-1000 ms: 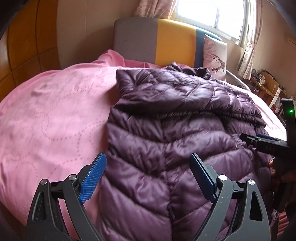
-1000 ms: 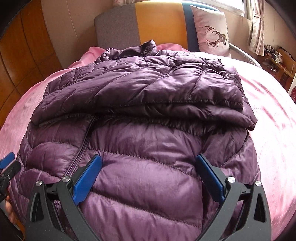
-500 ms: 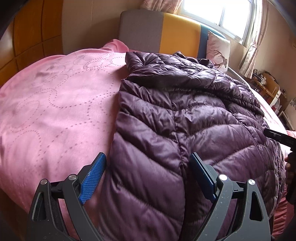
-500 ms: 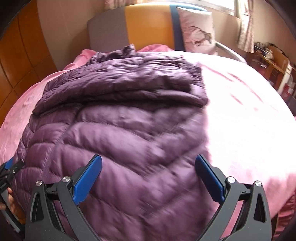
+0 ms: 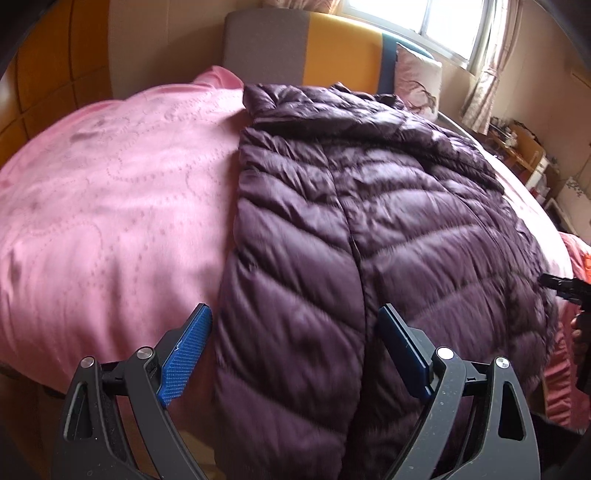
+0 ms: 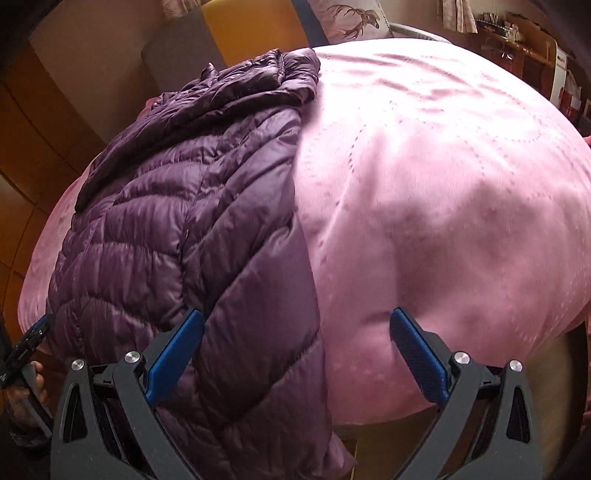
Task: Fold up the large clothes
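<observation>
While the purple quilted down jacket lies lengthwise on the pink bedspread, its hem hanging over the near edge, I see my left gripper spread wide over the left hem panel, gripping nothing. My right gripper is equally spread, straddling the jacket's right edge and bare bedspread.

Pink bed; bright window
</observation>
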